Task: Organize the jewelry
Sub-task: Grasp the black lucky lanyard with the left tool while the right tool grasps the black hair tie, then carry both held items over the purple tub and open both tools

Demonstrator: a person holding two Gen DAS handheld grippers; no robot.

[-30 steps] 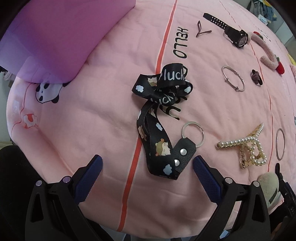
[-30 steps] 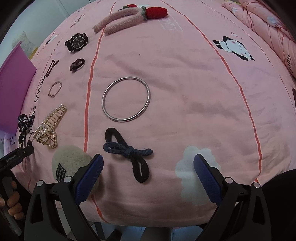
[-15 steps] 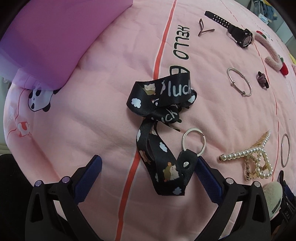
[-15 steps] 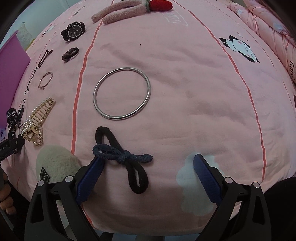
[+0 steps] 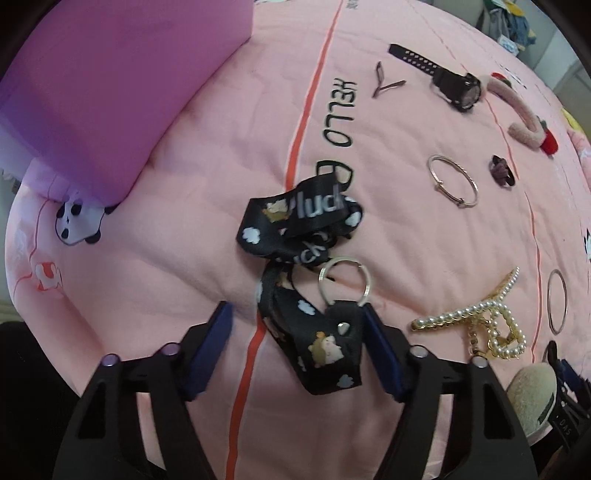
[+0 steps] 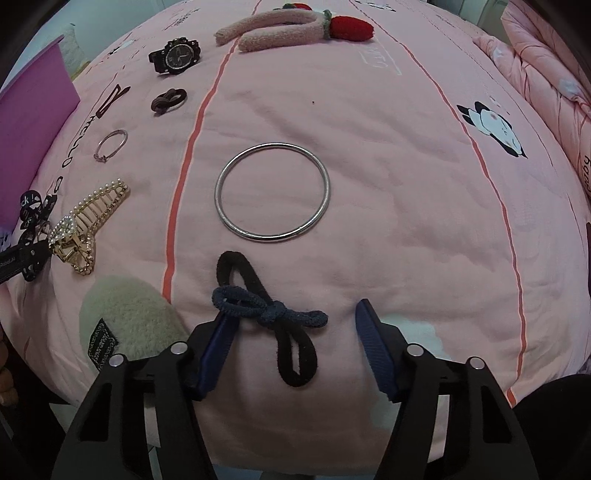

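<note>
A black lanyard (image 5: 306,221) with cloud prints and a silver key ring (image 5: 345,280) lies crumpled on the pink bedspread (image 5: 184,229). My left gripper (image 5: 295,347) straddles its folded lower end. The jaws are closing: the right pad (image 5: 380,350) touches the lanyard's black tab, the left pad (image 5: 210,343) stands clear. In the right wrist view a black and a navy hair tie knotted together (image 6: 269,314) lie between the closing jaws of my right gripper (image 6: 295,347). Its left pad (image 6: 218,347) meets the navy loop, while the right pad (image 6: 373,347) is apart.
A purple box (image 5: 103,85) sits at the far left. Spread over the bed are a large silver bangle (image 6: 271,192), a pearl hair clip (image 6: 88,218), a thin bracelet (image 6: 110,144), a brown hair tie (image 6: 168,99), a black watch (image 6: 175,57), a pink fluffy headband (image 6: 280,31) and a beige fluffy clip (image 6: 129,325).
Both grippers' jaws have narrowed from wide open. The left one has come down around the lanyard's end. The right one has closed in on the knotted hair ties.
</note>
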